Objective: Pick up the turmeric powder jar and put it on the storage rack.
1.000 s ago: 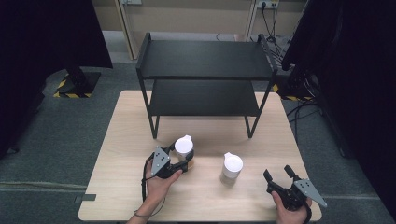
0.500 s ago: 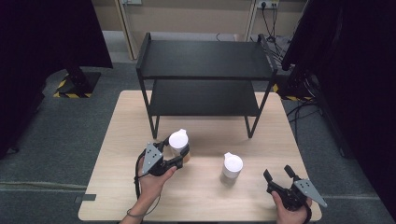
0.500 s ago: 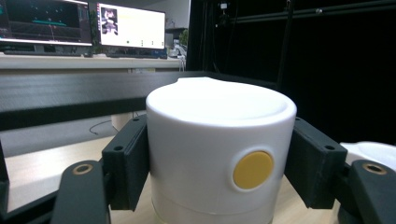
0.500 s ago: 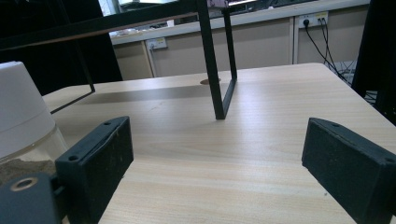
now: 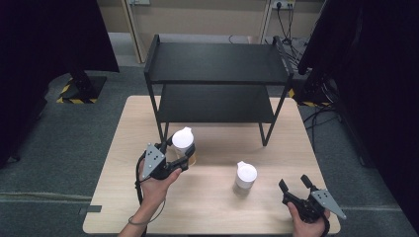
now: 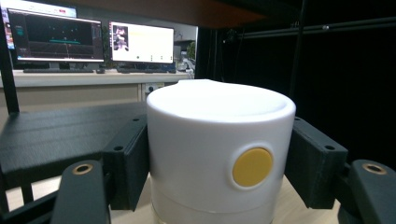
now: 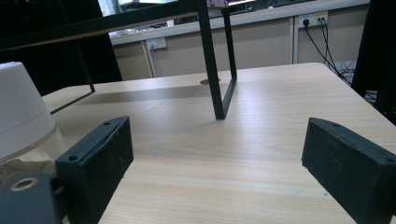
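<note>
The left gripper (image 5: 174, 157) has its jaws clamped on the white lid of a jar (image 5: 183, 146), one jaw on each side of it. In the left gripper view the jar (image 6: 219, 154) sits squarely between the two black jaws, touching both, with a round yellow button (image 6: 252, 167) on the lid facing the camera. Beyond the jaws lies the lower shelf of the black rack (image 6: 60, 135), close ahead and roughly level with the lid. From the high view the jar looks lifted or just about to leave the table (image 5: 207, 207), though whether its base still touches the wood cannot be told.

The right gripper (image 5: 296, 186) rests low near the table's front edge with its jaws spread wide and nothing between them. In the right gripper view a second jar (image 7: 21, 119), white-lidded with a clear body and brownish contents, stands just outside the left-hand jaw, and a leg of the rack (image 7: 215, 60) rises ahead between the jaws.

The step in hand appears to be carrying the gripped jar toward the rack (image 5: 217, 79), most likely to set it on the lower shelf. The next move would call for keeping the jar upright, raising it enough to clear the shelf's front lip, pushing forward between the rack's legs, and lowering it before the jaws let go. The second jar (image 5: 245, 176) would then be the right gripper's to reach for.
</note>
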Motion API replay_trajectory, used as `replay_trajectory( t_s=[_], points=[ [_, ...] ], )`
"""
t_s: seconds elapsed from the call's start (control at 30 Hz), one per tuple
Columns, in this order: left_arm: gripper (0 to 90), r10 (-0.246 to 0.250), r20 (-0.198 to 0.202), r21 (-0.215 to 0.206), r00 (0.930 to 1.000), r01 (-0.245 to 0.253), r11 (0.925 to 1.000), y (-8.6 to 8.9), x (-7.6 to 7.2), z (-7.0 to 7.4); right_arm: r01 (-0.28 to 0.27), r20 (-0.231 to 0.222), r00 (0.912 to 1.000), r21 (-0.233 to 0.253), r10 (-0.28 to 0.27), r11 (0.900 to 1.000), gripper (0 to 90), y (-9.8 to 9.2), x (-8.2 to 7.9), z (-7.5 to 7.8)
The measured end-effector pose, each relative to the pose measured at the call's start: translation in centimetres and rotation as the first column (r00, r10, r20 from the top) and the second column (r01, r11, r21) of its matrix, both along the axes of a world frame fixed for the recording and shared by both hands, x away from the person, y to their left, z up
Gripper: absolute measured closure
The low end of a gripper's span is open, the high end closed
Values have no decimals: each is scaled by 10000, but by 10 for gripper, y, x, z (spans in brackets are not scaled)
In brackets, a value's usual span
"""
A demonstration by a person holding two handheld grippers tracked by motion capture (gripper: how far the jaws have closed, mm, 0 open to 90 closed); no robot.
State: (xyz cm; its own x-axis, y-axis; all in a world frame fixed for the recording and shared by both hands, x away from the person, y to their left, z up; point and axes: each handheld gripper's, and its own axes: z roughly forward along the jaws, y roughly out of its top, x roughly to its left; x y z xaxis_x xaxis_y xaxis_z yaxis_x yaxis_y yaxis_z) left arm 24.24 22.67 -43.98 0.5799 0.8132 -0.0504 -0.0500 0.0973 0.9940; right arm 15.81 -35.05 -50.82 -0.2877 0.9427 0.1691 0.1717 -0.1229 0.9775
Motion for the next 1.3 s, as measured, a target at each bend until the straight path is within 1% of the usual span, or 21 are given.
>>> replay_trajectory(
  t_s=[0.33,0.6,0.87,1.13,1.3],
  points=[
    [305,275,359,-215,9990,-267,9994,1,1,19,-7,-22,10000,6,7,10000,92,0,0,0],
    [305,380,688,-274,9969,-362,9990,1,5,34,-6,-5,10000,54,6,10000,92,-1,0,0],
    [305,593,814,-502,9949,-553,9972,4,8,51,-12,12,10000,59,12,10000,92,-1,0,-1],
    [305,775,1072,-583,9912,-715,9957,5,10,67,-5,28,10000,33,5,10000,92,-1,0,-1],
    [306,879,1170,-548,9892,-820,9951,4,12,77,-4,20,10000,38,4,10000,92,-1,0,-1]
  ],
)
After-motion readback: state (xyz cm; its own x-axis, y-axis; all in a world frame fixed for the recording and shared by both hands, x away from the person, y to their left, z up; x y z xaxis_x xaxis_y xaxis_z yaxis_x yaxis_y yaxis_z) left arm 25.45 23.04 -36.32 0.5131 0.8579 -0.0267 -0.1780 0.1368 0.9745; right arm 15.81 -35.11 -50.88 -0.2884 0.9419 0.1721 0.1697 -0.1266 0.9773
